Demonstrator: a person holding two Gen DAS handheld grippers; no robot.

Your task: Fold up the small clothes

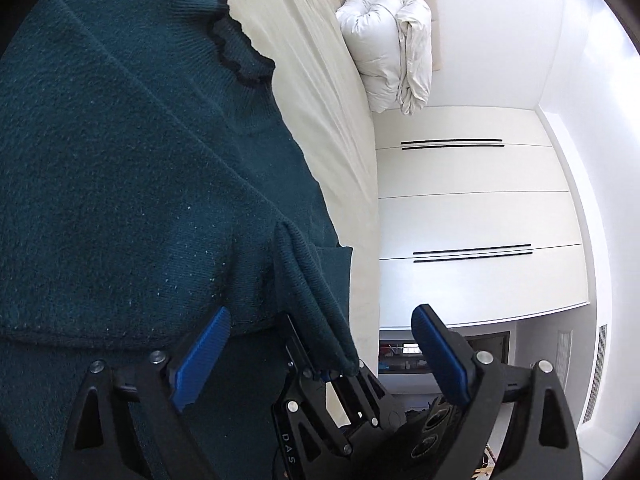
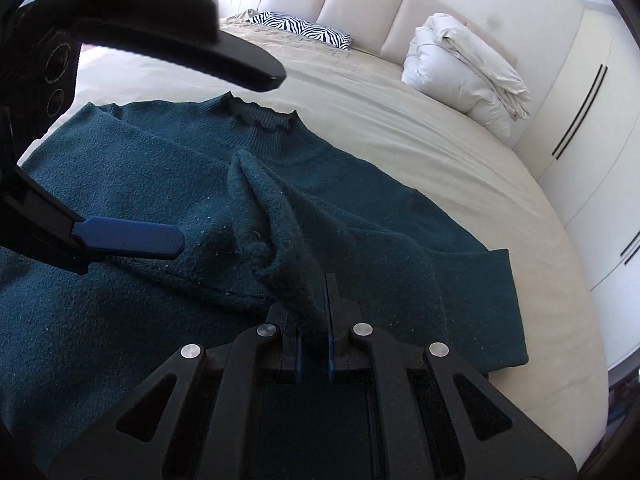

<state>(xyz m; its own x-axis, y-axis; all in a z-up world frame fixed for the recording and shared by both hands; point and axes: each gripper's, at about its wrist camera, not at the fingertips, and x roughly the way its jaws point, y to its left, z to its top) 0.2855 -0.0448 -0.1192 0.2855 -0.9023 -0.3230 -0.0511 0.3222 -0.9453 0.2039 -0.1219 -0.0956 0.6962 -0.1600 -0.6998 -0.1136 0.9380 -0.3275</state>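
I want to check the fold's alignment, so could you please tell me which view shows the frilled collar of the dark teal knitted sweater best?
The right wrist view: the frilled collar of the dark teal knitted sweater faces the camera, whole and upright. The left wrist view shows the collar tilted sideways near the edge.

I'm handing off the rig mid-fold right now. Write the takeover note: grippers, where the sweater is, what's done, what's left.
Right gripper: shut on a bunched fold of the dark teal sweater, lifted over the garment's middle.
Left gripper: open, nothing between its pads; it sits beside the right gripper's pinch.
Sweater: spread on the beige bed, ruffled collar toward the headboard, one sleeve lying out to the side.
Done: one part pulled inward toward the middle.
Left: lay that fold flat, release it, fold in the outstretched sleeve, then fold the body.
Folded white duvet stays clear.
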